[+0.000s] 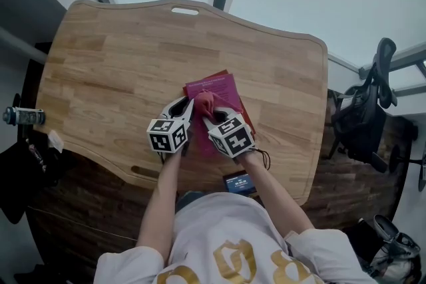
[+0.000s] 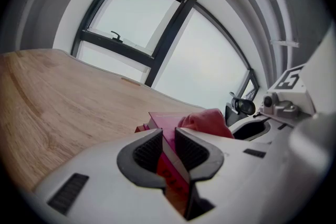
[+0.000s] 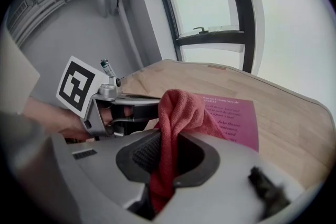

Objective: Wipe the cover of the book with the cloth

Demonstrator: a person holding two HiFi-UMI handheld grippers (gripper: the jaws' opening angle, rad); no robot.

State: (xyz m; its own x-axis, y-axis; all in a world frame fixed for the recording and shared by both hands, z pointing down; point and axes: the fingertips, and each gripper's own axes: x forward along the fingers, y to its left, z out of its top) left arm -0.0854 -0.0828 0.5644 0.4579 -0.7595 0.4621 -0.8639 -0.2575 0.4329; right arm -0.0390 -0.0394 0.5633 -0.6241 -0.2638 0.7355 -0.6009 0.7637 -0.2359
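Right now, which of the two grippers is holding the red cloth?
The right gripper: its jaws pinch the bunched red cloth, while the left gripper clamps the pink book by its edge.

White shirt point(image 1: 206, 223) bearing large gold print.

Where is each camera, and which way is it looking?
Head view: on the head, looking steeply down at the table, book, both arms and shirt.
Left gripper view: on the left gripper, looking across the table to the window; its jaws grip the book.
Right gripper view: on the right gripper, looking over the book; its jaws hold the cloth; the left gripper and hand show left.
Shared: both gripper views show book and cloth.
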